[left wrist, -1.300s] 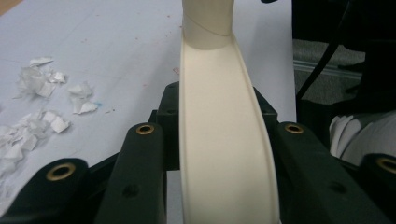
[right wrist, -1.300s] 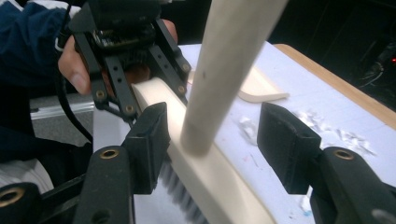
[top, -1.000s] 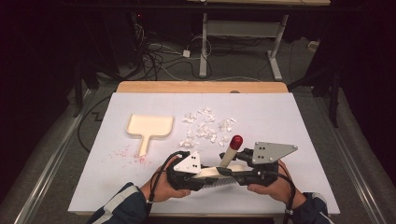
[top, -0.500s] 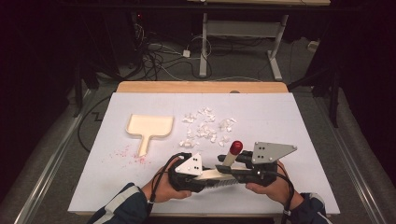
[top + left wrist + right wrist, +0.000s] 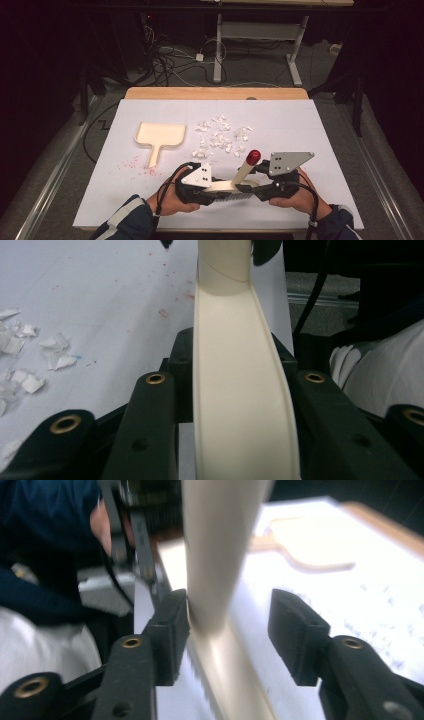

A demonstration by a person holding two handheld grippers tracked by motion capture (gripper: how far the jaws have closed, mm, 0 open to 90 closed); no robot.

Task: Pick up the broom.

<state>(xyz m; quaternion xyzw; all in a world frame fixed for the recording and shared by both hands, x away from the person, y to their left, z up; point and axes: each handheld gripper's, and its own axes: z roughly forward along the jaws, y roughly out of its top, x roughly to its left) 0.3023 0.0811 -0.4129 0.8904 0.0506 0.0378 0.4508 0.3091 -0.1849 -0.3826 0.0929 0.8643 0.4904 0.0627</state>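
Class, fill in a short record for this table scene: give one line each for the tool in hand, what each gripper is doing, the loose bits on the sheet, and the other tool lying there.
tool in hand: cream brush with red-tipped handle, bristles down near the table's front edge
left gripper: shut on the brush's back
right gripper: open around the handle, one pad touching, the other apart; jaws have just been opening
loose bits: white paper scraps mid-sheet, red crumbs farther left
other tool: cream dustpan, lying flat, untouched
surface: white sheet
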